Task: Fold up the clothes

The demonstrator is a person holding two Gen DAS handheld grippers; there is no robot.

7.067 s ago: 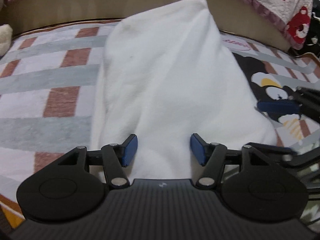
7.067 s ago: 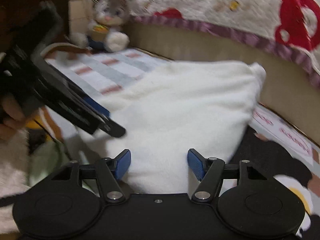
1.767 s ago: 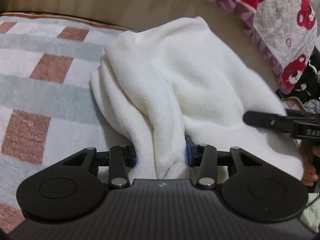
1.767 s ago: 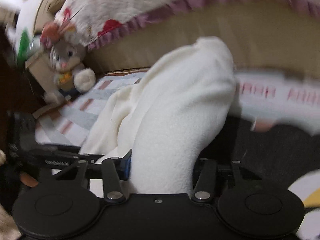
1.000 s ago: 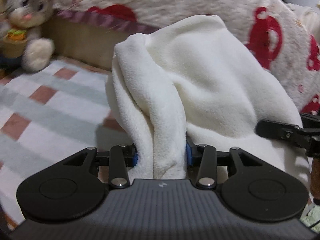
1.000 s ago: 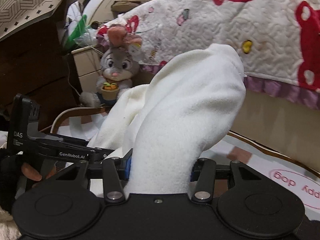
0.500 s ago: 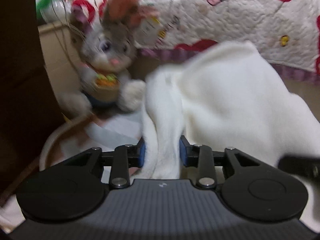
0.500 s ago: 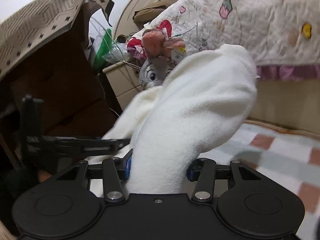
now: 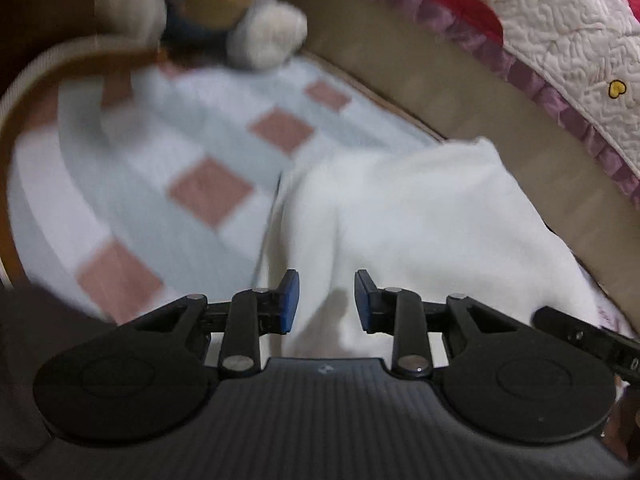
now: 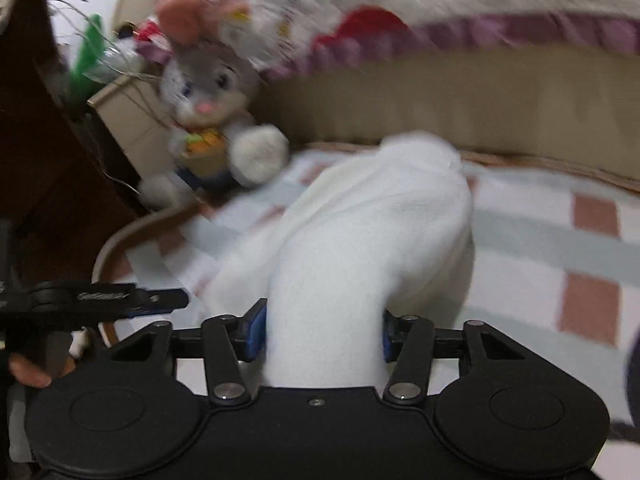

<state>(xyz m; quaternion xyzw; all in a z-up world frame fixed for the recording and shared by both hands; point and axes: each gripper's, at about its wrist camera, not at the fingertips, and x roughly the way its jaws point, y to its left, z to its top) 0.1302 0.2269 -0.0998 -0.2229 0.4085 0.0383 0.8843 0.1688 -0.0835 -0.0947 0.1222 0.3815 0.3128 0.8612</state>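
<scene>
**Colours around my jaws**

Between my blue pads [image 9: 289,300] I see plain white fleece [image 9: 420,232]. Left of them, a blanket [image 9: 168,168] checked in white, grey and brick-pink. Beyond: a grey plush rabbit [image 10: 212,92] and a cream quilt [image 9: 568,32] with red motifs and a purple frill.

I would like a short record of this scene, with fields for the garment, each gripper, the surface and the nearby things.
garment: white fleece garment, bunched, lying on the blanket
left gripper: pads apart, fleece between them, not pressed
right gripper: jaws opening, thick fold of fleece between the pads
surface: checked blanket, grey, white and pink
nearby: plush rabbit at the far edge; quilt with red pattern
</scene>
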